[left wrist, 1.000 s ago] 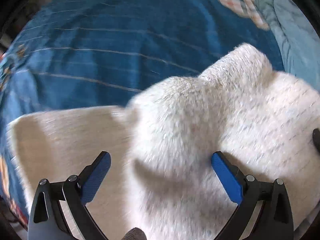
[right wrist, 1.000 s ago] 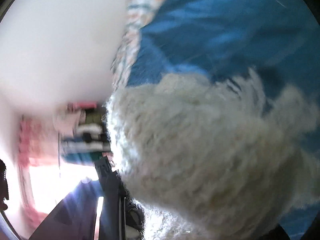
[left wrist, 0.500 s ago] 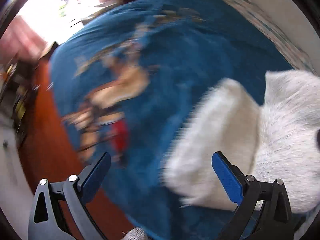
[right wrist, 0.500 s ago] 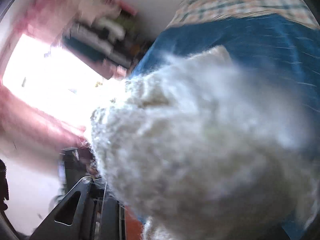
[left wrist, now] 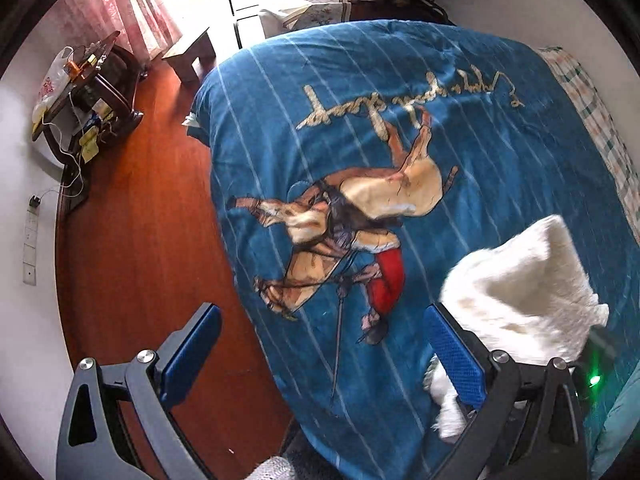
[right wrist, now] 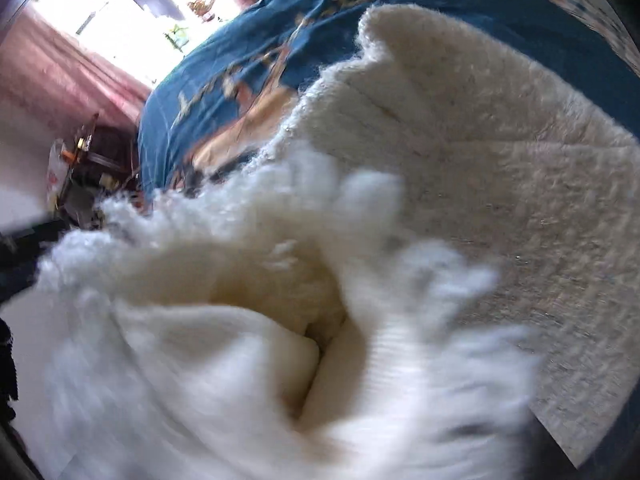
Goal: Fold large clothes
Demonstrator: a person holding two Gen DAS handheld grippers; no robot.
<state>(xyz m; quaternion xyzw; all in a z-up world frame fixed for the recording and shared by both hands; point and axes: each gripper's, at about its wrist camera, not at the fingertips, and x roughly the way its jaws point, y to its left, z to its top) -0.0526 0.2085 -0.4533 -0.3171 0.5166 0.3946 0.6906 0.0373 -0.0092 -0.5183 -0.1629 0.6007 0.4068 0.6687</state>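
The landmark is the bed's blue pin-striped blanket (left wrist: 500,152) with a horse-and-rider print and gold script lettering, spread over the mattress.

The left gripper (left wrist: 320,344), dark-framed with blue pads, stands wide open above the blanket's near edge, with nothing between its fingers; its left finger hangs over the reddish wooden floor (left wrist: 136,216) beside the bed, its right finger over the blanket.

The fluffy cream-white fleece garment (left wrist: 524,284) lies bunched on the blanket, toward the near right part of it, just past the left gripper's right finger and partly behind it. In the right wrist view the same garment (right wrist: 480,168) fills most of the frame, its smoother inner side spread above and shaggy pile heaped close to the lens, blurred.

The right gripper is buried behind that pile, so its fingers do not show; its jaws have just been opening, and whether the fleece is still pinched between them cannot be told.

Beyond the blanket's far end stand pink curtains (left wrist: 132,4) and a dark wooden side stand (left wrist: 96,96) by the wall.
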